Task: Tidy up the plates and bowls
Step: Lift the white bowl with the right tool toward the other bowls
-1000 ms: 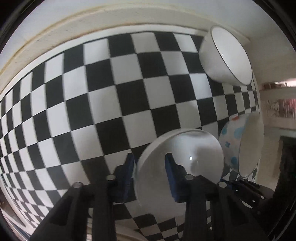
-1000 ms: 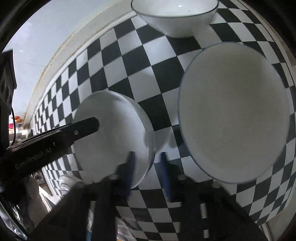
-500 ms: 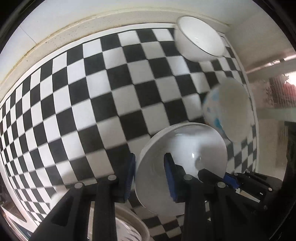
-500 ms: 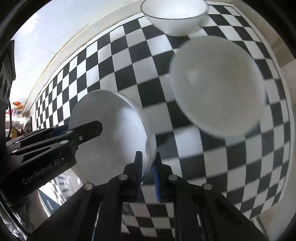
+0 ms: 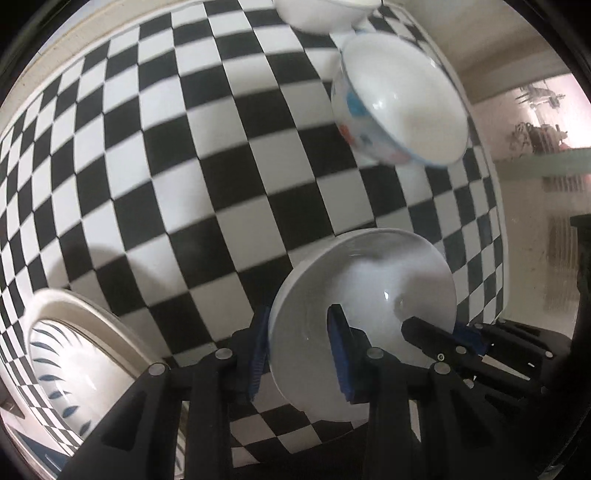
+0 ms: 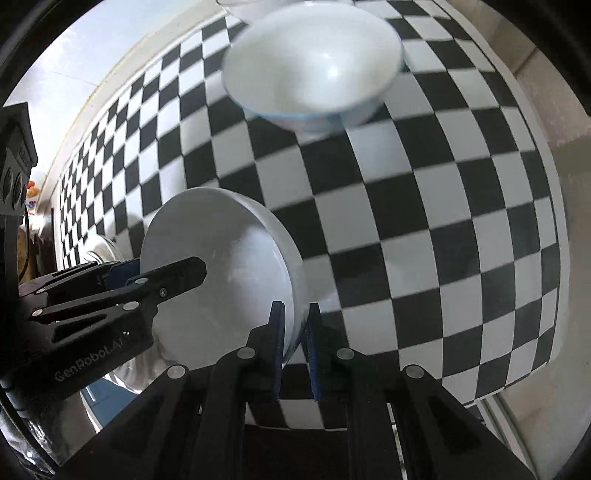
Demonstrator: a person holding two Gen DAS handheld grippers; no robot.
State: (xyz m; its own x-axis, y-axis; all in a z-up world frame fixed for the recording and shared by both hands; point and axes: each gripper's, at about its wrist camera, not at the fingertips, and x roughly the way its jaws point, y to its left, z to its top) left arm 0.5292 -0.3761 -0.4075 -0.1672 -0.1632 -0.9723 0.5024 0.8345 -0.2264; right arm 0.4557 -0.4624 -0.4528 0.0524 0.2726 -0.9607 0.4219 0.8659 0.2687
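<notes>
Both grippers, the left (image 5: pixel 299 350) and right (image 6: pixel 295 347), have their jaws clamped on opposite rims of one white bowl (image 5: pixel 365 310), sharing its weight above the checkered surface (image 5: pixel 184 166), probably to nest it into the spotted bowl (image 5: pixel 399 99).

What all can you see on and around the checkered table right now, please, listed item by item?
Plain bowl: one, white, held over the near part of the table by both grippers on opposite rims.
Spotted bowl: one, white with blue and red spots, far right side of the table.
Far bowl: one, white, at the table's far edge, partly cut off.
Patterned plate: one, white with blue leaf marks, near left.
Checkered table: one, black and white.
Left gripper: black, blue pads.
Right gripper: black, blue pads.
</notes>
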